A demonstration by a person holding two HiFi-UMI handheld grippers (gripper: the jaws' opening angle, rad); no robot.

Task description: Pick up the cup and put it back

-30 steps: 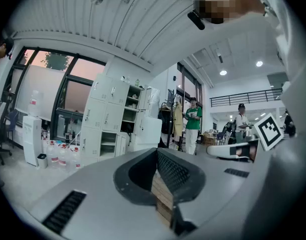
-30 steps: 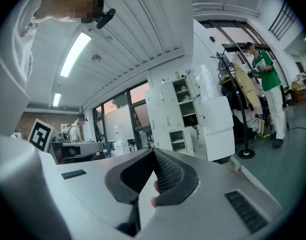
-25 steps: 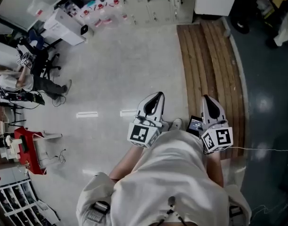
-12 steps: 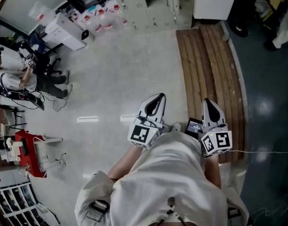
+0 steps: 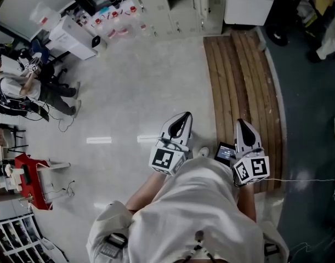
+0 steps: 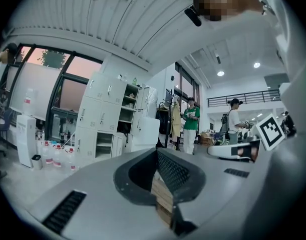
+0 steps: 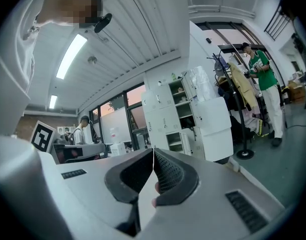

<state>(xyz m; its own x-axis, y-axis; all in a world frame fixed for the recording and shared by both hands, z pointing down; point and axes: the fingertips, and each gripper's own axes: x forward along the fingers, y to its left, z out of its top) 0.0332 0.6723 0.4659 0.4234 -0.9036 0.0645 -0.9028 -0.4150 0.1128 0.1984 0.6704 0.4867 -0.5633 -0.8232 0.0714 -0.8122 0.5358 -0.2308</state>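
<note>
No cup shows in any view. In the head view my left gripper [image 5: 185,115] and right gripper [image 5: 240,123] are held side by side close in front of the person's body, both pointing level over the floor. The left gripper [image 6: 157,150] is shut, its ribbed pads meeting at the tip with nothing between them. The right gripper [image 7: 153,152] is also shut and holds nothing. The marker cubes [image 5: 168,160] sit behind the jaws, and the person's white shirt [image 5: 194,212] hides the arms.
A strip of wooden slats [image 5: 244,75] runs along the floor ahead on the right. White lockers [image 5: 156,4] and water bottles [image 5: 115,15] stand at the far side. A seated person [image 5: 24,86] is at the left, and other people [image 6: 191,119] stand further off.
Both grippers have stayed shut and side by side, drifting only slightly over the floor. The floor marks and the seated person have shifted a little in the head view.
</note>
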